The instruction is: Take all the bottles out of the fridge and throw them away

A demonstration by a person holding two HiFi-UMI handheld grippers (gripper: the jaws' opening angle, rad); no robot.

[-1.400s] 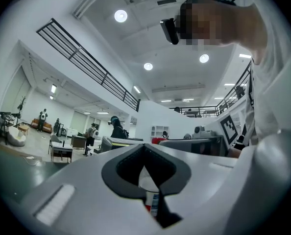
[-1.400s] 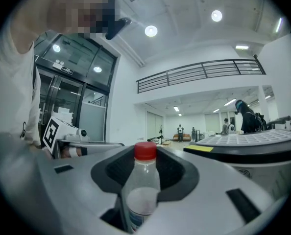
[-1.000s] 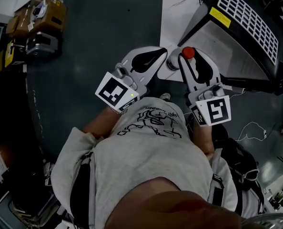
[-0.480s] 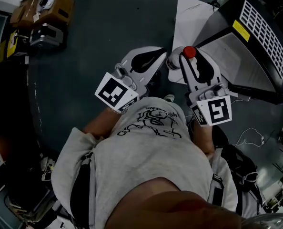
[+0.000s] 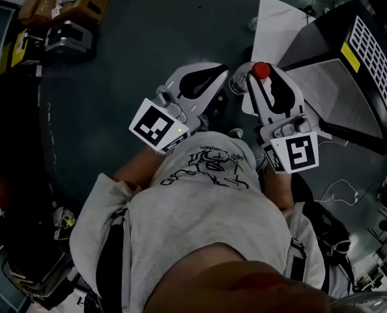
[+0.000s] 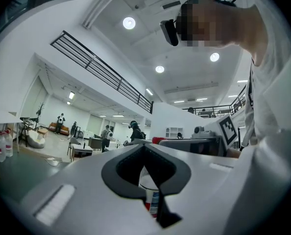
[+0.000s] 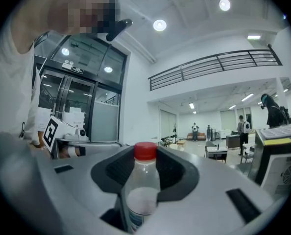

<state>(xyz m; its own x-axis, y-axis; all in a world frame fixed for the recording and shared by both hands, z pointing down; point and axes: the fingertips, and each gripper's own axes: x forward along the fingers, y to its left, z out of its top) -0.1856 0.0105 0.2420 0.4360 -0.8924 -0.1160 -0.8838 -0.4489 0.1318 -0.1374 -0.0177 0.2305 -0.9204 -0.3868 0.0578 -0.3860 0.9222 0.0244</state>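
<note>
Red-capped bottle [image 7: 144, 187] pinched upright in right gripper [image 7: 145, 164], second bottle [image 6: 150, 200] clamped in left gripper [image 6: 144, 155], apparently carried for disposal

Pale grey T-shirt [image 5: 200, 220], black scrawled print [image 5: 206, 168] across chest. Dark straps [image 5: 112, 253] over both shoulders. Left hand-held gripper [image 5: 221, 77], right hand-held gripper [image 5: 253, 82]: white shells, black-and-white marker cubes [image 5: 157, 126].

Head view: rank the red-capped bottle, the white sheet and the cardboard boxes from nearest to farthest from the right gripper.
1. red-capped bottle, between the right gripper's jaws.
2. white sheet, on the floor just ahead.
3. cardboard boxes, far upper left.
</note>
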